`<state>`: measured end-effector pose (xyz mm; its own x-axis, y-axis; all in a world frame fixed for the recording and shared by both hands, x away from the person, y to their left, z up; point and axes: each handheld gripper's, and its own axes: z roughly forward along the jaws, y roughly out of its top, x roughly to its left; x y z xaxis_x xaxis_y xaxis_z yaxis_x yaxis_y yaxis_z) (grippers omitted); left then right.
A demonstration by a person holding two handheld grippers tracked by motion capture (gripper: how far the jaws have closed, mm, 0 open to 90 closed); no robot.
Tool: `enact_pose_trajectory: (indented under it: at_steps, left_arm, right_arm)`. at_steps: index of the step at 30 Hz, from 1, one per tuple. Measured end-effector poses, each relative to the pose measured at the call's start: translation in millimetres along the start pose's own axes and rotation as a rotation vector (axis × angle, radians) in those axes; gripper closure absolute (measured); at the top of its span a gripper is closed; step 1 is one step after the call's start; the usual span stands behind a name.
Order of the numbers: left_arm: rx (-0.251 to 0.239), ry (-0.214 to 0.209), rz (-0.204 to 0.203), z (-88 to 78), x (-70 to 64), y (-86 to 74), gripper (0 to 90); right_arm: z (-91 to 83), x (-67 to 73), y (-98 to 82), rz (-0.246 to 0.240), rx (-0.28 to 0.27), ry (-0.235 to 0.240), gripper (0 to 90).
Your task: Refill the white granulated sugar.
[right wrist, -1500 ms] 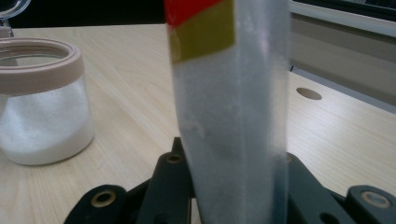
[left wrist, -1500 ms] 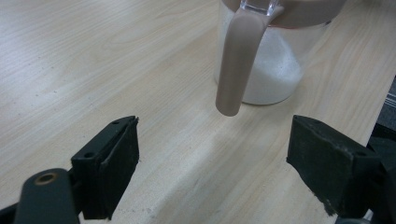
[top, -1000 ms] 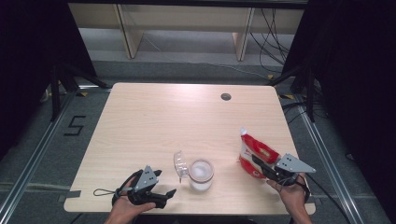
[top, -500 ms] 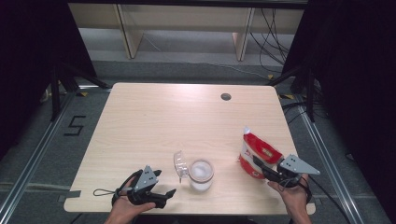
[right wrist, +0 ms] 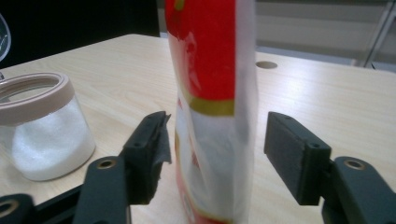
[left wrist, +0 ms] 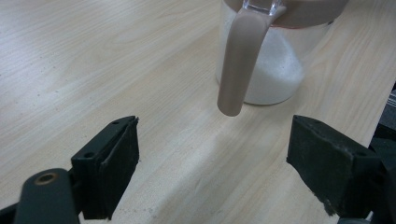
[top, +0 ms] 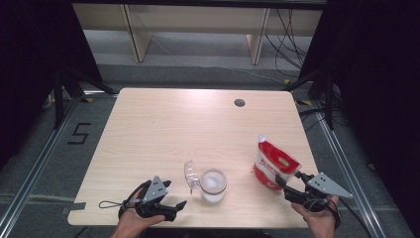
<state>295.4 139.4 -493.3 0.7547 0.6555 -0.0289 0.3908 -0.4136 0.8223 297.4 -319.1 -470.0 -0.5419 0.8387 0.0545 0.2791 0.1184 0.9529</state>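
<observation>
Now our right gripper (top: 289,187) has just opened, leaving the red bag (top: 272,168) standing beside the filled jar (top: 213,184). Our left gripper (top: 174,205) waits wide beside that jar; closing its lid (top: 189,173) seems left.

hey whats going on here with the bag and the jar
A person works at a wooden table with a gripper in each hand. The right gripper has just been opening its jaws around a red and white bag, which stands upright between them, no longer pinched. The left gripper rests open near a glass jar of white powder with its lid flipped open.

The jar (top: 213,184) stands on the table (top: 173,129), left of the pouch (top: 272,167)
</observation>
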Motion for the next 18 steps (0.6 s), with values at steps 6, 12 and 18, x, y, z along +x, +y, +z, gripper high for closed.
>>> enact_pose_trajectory:
  at_steps: [6, 12, 18]
  left_arm:
    - [-0.014, 0.000, -0.015, 0.5, -0.7, 0.4, 16.5]
    - [-0.012, 0.000, -0.021, 0.0, -1.4, 2.3, 16.5]
    - [-0.002, -0.005, -0.017, 0.7, 0.6, 2.2, 16.5]
  right_arm:
    - [-6.3, 1.0, -6.3, 0.001, 0.004, -0.024, 38.6]
    - [-16.0, 2.3, -10.8, -0.003, 0.049, -0.044, 37.7]
    - [-21.4, 2.1, -16.4, 0.019, 0.050, -0.037, 36.5]
